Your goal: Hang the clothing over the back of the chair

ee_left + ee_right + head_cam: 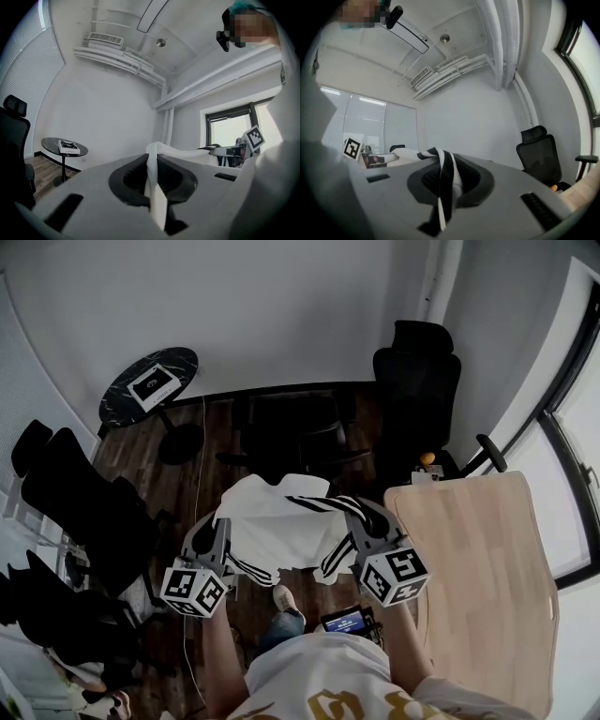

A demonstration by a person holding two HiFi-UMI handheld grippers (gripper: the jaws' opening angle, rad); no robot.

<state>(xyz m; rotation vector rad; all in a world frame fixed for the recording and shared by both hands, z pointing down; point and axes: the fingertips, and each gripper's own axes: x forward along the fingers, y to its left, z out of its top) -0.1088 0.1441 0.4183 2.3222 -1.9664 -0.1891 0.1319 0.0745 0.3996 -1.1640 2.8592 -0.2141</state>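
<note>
A white garment [277,525] with black stripes hangs spread between my two grippers, above the dark wood floor. My left gripper [222,529] is shut on its left edge; in the left gripper view a fold of the white cloth [155,190] is pinched between the jaws of this gripper [153,176]. My right gripper [355,518] is shut on the striped right edge; in the right gripper view the black-and-white striped cloth [446,187] sits between the jaws of that gripper [445,180]. A black chair [292,430] stands just beyond the garment.
A black office chair [418,381] stands at the back right, by a light wooden table [480,563]. Further black chairs [80,507] crowd the left side. A small round dark table [148,387] with a white box on it stands at the back left.
</note>
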